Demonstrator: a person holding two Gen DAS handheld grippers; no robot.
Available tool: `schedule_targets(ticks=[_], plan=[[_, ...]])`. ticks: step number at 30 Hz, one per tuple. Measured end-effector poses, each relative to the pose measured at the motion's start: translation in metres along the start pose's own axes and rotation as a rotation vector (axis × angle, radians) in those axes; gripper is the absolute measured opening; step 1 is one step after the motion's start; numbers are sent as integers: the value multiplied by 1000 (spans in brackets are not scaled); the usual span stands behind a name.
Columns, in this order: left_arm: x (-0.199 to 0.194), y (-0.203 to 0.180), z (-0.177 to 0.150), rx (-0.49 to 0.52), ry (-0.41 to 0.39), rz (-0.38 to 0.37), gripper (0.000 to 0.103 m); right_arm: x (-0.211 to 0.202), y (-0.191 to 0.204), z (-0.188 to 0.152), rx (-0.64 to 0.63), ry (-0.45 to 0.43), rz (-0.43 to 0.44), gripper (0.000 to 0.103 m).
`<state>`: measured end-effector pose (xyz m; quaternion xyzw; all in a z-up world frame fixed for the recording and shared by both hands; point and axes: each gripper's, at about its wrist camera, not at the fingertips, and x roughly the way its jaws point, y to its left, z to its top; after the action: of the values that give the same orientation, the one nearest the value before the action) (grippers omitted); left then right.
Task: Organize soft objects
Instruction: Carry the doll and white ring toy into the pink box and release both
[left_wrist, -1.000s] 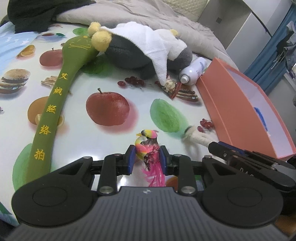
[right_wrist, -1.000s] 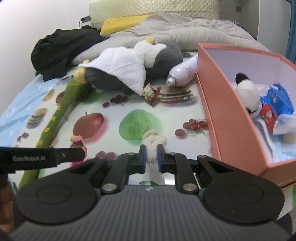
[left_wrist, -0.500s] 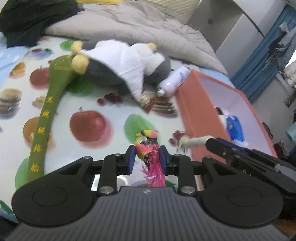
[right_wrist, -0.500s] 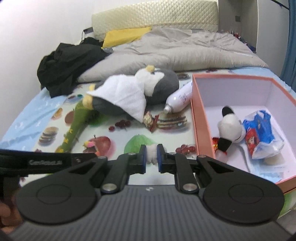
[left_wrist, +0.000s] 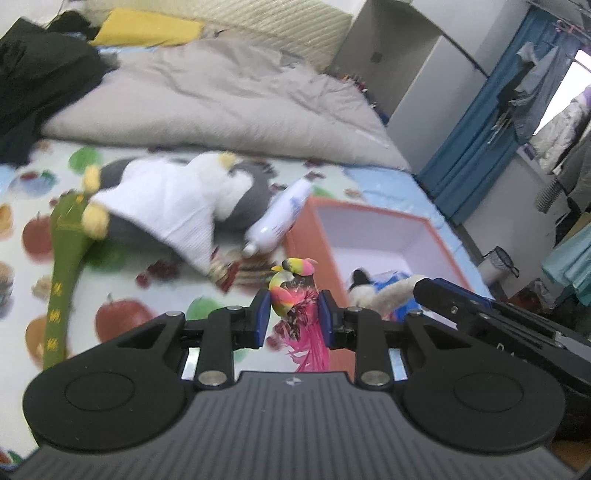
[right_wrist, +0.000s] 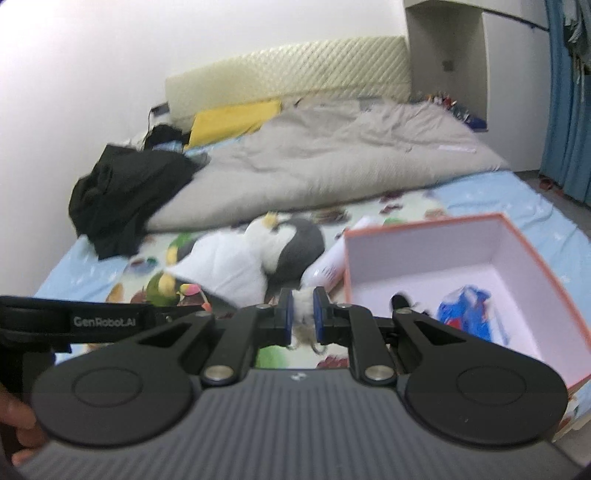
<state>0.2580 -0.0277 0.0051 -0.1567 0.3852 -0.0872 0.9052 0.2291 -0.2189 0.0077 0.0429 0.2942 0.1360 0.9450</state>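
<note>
left gripper (left_wrist: 291, 310) clenched on parrot toy (left_wrist: 293, 295), just left of orange box (left_wrist: 436, 236) | right gripper (right_wrist: 303, 308) clenched on white plush (right_wrist: 303, 314), left of box's near-left corner | spray bottle (left_wrist: 277, 225) touches box's left wall

1. "GenRoboLAI", or something very close to it, reads in pale grey letters along the side of the black left gripper (right_wrist: 103, 320) where it reaches in from the left edge of the right wrist view.
2. Yellow embroidered characters run down the long, olive-green fabric massage stick (left_wrist: 63, 280) lying on the fruit-print sheet; they are too blurred to read.
3. The white cylindrical spray bottle (left_wrist: 277, 224) beside the orange cardboard box carries a blue mark, illegible from here.
4. A letter that may be "D" shows on the black body of the right gripper (left_wrist: 498, 347) in the left wrist view; the rest is cut off.
</note>
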Motion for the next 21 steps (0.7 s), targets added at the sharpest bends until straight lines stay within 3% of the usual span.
schedule_targets(ticks=[5,10,21], plan=[[1,-37,22,56,-25,-39,33,-14,-24,19,26,-45,-35,15],[22,-72,32,107,12,-79,33,-14,-57,25,57,-43,-80,15],[110,-113,10,148,172,-106,33,19,-123,-6,141,92,-155,15]])
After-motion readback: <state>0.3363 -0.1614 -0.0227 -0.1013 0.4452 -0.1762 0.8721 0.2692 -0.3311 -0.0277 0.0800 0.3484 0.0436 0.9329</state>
